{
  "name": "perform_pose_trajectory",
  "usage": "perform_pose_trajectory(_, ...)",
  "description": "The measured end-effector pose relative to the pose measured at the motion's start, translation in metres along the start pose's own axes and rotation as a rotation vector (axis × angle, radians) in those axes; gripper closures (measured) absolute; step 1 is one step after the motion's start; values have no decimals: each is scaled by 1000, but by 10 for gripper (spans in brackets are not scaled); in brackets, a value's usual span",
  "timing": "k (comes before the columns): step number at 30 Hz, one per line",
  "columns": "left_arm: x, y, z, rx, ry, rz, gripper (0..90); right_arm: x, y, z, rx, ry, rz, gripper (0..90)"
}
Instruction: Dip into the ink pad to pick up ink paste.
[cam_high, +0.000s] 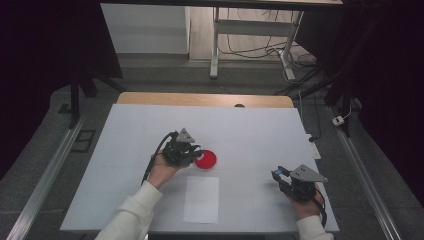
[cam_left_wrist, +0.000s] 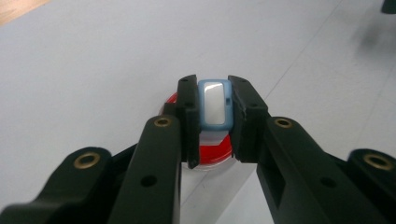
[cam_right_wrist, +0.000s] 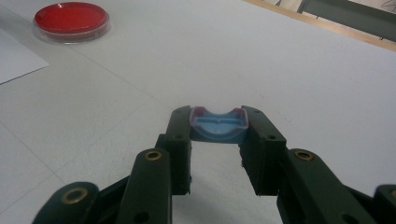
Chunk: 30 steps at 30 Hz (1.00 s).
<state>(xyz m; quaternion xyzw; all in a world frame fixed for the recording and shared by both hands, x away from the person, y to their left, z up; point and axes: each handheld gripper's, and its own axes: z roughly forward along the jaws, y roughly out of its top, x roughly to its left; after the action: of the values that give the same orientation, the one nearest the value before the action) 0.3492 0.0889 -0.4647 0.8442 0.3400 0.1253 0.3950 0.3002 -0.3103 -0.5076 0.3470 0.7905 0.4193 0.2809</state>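
- The left gripper, in the person's left hand, sits just left of the table's middle in the high view; its jaws are clamped on a small light-blue rectangular plastic piece with a pale glossy face, which stands upright between the pads in the left gripper view.
- Right under that held piece lies a round, shallow clear dish filled with red; its red rim peeks out below the jaws (whether the piece touches the dish cannot be told).
- The right gripper, in the person's right hand, is near the table's right front corner, well apart from the dish. Its jaws grip a second light-blue plastic part with a curved, pink-tinged upper edge, pinched by its two ends.
- In the right gripper view the red dish shows far off at top left, resting flat on the white table cover.
- A white sheet of paper lies flat on the cover just in front of the dish, between the two forearms.
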Motion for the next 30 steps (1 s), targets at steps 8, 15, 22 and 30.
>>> perform_pose_trajectory(8, -4, -8, -17, -43, -23, 4, 746, 1, 0, 0, 7, -3, -8, 645)
perform_pose_trajectory(15, -10, -12, -31, -54, -38, 23, 745, 1, 0, 1, 9, -11, -12, 645)
perform_pose_trajectory(22, -11, -15, -39, -72, -66, 18, 745, 1, 0, 1, 8, -5, -12, 645)
perform_pose_trajectory(30, -17, -16, -42, -66, -93, 43, 745, 1, -1, 1, 11, -7, -12, 645)
